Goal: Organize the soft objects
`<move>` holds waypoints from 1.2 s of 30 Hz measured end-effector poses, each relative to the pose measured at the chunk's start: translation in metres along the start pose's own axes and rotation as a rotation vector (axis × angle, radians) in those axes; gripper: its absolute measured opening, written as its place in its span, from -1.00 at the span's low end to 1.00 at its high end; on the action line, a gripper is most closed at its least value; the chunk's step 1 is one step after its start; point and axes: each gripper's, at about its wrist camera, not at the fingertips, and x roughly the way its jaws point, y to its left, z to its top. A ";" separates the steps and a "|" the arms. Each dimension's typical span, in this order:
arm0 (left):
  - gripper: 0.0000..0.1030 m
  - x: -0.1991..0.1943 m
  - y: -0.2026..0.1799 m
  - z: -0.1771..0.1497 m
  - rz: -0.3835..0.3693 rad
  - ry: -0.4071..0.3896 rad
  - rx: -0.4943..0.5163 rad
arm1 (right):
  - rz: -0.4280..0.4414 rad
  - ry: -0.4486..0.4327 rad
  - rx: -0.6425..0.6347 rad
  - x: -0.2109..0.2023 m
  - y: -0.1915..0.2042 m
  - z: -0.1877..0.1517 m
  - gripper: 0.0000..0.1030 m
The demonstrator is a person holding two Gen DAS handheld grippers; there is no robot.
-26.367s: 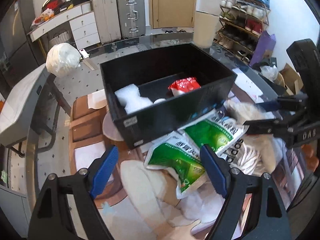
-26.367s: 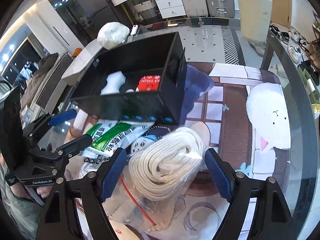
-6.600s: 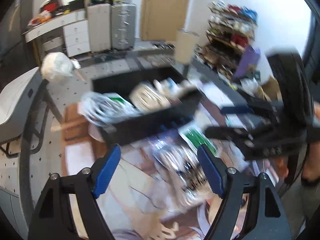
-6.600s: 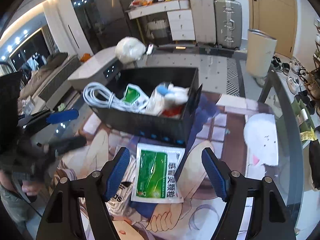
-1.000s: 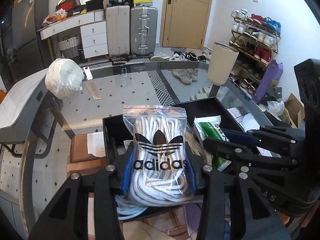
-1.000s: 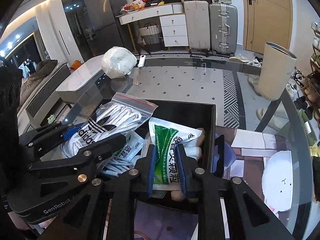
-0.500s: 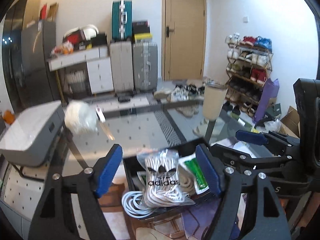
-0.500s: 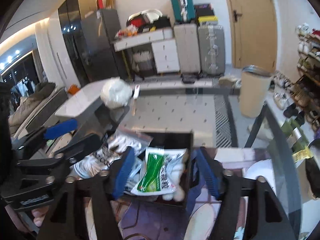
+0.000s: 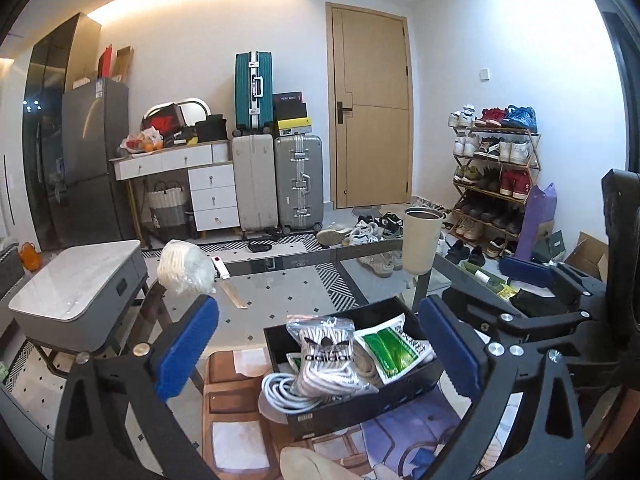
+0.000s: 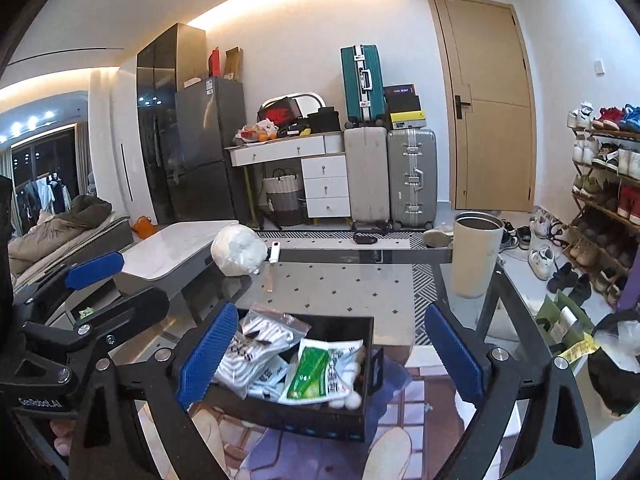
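Observation:
A black box sits on the glass table, also in the right wrist view. It holds an adidas bag of white laces, a green packet and a white cord coil. The adidas bag and green packet show in the right wrist view too. My left gripper is open and empty, raised above and behind the box. My right gripper is open and empty, also raised above the box.
A white bundle and a cream cylinder stand at the table's far edge. A printed mat lies under the box. Suitcases, drawers and a shoe rack stand beyond. A grey side table is at left.
Both grippers have opened, letting go of the adidas bag and the green packet into the box, and have risen and pulled back from it.

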 end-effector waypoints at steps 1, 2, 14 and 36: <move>0.97 -0.002 -0.001 -0.002 0.002 -0.005 0.004 | -0.008 -0.003 0.003 -0.005 0.000 -0.003 0.94; 0.97 -0.003 -0.003 -0.003 0.008 -0.009 0.007 | -0.016 -0.009 0.010 -0.009 0.000 -0.006 0.95; 1.00 -0.018 -0.006 -0.045 0.090 -0.070 -0.085 | -0.041 -0.064 0.019 -0.031 -0.002 -0.041 0.98; 1.00 -0.025 -0.010 -0.090 0.166 -0.120 -0.047 | -0.051 -0.100 -0.078 -0.041 0.014 -0.089 0.99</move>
